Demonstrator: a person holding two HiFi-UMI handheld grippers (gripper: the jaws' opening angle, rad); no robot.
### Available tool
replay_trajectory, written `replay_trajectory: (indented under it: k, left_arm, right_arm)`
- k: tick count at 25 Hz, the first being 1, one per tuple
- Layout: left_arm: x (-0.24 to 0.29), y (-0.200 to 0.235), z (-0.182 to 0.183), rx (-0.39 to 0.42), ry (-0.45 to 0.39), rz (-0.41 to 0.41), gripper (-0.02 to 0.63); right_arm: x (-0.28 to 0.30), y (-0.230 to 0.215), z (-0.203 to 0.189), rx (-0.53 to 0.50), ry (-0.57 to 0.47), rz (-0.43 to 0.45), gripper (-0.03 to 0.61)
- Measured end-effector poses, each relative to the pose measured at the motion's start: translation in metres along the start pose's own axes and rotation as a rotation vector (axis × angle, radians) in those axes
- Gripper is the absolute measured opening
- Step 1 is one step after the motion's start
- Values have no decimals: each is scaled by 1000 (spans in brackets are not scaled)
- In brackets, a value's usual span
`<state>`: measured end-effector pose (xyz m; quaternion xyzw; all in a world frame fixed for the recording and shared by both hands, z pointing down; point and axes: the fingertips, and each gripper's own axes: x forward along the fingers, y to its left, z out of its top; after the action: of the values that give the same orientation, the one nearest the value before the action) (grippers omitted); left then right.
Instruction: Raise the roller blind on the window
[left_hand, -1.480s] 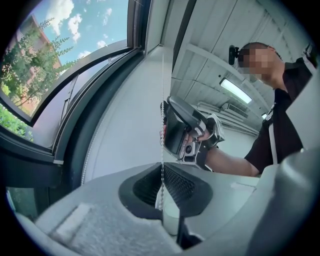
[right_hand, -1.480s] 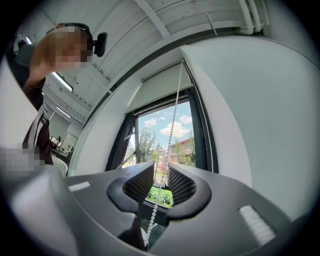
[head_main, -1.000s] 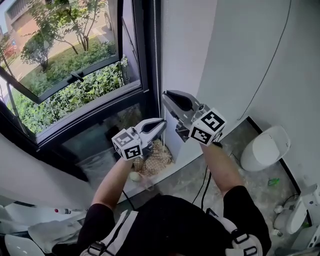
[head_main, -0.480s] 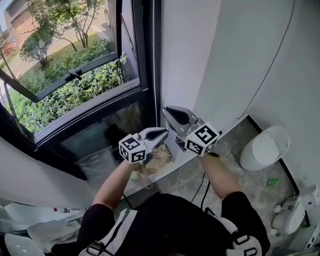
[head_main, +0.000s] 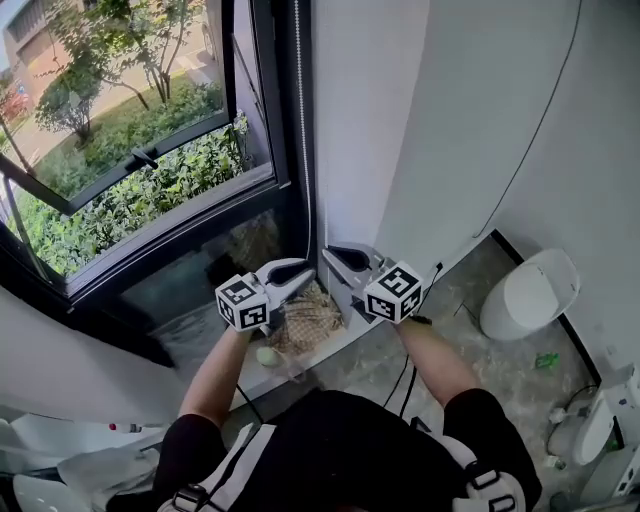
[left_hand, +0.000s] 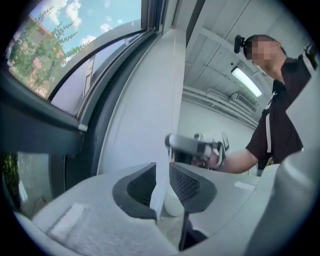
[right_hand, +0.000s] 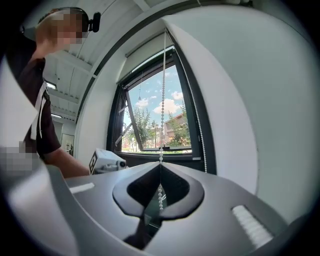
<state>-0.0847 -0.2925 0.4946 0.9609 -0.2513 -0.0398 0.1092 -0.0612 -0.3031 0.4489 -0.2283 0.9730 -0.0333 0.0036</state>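
As viewed from the head camera, entered from left to right.

1. Window frame: dark, upright; green shrubs beyond the glass.

2. Bead chain: white, hanging straight down along the frame, close beside the edge of the white wall, lower end reaching the two grippers. In right gripper view, one strand down the middle of the window into the jaws, a second strand farther right against the frame.

3. Left gripper: held level, low beside the frame, just left of the right gripper, tips near but apart. Jaws apart, just been opening. Gap showing only pale wall beyond; chain not made out between the pads; nothing gripped.

4. Right gripper: level, tip at the chain. Jaws together, just closed, clamped on the bead chain; beads showing above the tips and within the hollow behind them.

5. Pale band: across the window top in right gripper view; whether blind fabric, cannot tell.

6. Tan mesh bundle: below both grippers, at the foot of the window.

7. White lidded vessel: on the floor at right, well apart.
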Motion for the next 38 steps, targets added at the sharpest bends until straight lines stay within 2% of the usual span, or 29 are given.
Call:
replay_trajectory:
  k: [3,6,8,12,18,21,27,32,35,38]
  left_arm:
    - [4,-13,82,61,-144,-32,87]
    - [12,-35,148,117,-240,-101,112]
    - [20,-45,177,173,-262,-133,132]
    - [34,-50,208,248,-256,-153,147]
    - [39,-51,223,311,-251,-161,130]
    - [38,-52,224,299,-277,-164,32]
    - [38,-51,223,250,-289,-150,8]
    - [36,-50,224,252,-284,-140,9]
    - [33,-49,221,239,-314,-125,6]
    - [35,-40,199,203,-310,-96,6]
  right_arm:
    - [2,6,2,8,-10,12,8]
    - [5,12,2,3,-8,25,8]
    - [5,14,2,3,-7,25,8]
    - [4,14,1,6,-9,16,8]
    - [3,15,0,-25,14,16,8]
    - [3,15,-3,-17,17,12,8]
    - [1,15,-2,-16,14,11,8]
    - [1,16,-1,-18,7,15,8]
    - [-1,17,-2,-3,-18,10,8]
    - [0,18,-25,11,35,6,8]
